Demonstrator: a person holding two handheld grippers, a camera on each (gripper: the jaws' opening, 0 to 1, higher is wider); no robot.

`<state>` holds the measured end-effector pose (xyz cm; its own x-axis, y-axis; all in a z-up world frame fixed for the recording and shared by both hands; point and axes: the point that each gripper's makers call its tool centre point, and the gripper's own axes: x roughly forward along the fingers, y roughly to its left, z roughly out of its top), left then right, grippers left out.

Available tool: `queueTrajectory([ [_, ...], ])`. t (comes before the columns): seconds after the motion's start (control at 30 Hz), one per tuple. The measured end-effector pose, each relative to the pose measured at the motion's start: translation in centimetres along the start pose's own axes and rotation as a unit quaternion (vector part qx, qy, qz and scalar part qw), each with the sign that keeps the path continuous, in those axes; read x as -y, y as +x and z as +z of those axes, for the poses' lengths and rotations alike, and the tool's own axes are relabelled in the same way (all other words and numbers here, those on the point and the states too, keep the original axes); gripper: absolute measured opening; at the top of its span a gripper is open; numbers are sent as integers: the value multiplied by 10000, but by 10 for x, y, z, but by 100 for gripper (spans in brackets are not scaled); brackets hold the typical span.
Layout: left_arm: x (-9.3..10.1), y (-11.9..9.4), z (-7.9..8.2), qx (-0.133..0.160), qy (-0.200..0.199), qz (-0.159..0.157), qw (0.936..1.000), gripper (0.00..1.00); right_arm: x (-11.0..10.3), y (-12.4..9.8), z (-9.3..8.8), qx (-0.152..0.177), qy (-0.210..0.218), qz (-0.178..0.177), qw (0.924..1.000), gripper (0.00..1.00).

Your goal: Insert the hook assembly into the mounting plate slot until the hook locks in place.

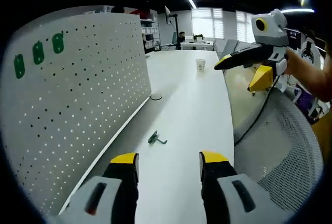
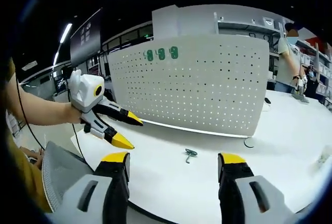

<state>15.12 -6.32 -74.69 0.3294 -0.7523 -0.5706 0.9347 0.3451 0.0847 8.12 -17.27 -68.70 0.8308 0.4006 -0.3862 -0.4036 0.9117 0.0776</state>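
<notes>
A green hook [image 2: 190, 154] is lying on the white table [image 2: 290, 130] before the pegboard [image 2: 192, 84]. The left gripper [image 1: 169, 164] and right gripper [image 2: 174, 164] are hovering near it, jaws gaping wide, gripping nothing.

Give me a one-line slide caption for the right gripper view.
Open right gripper faces a green hook lying on the white table before the pegboard; left gripper open alongside.
</notes>
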Motion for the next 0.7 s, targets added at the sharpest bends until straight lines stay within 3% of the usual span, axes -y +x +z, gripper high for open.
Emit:
queueTrajectory([
  [0.7, -15, 50, -7, -482, 452, -349, 9972, 48, 5, 1, 0, 47, 53, -61, 10000, 65],
])
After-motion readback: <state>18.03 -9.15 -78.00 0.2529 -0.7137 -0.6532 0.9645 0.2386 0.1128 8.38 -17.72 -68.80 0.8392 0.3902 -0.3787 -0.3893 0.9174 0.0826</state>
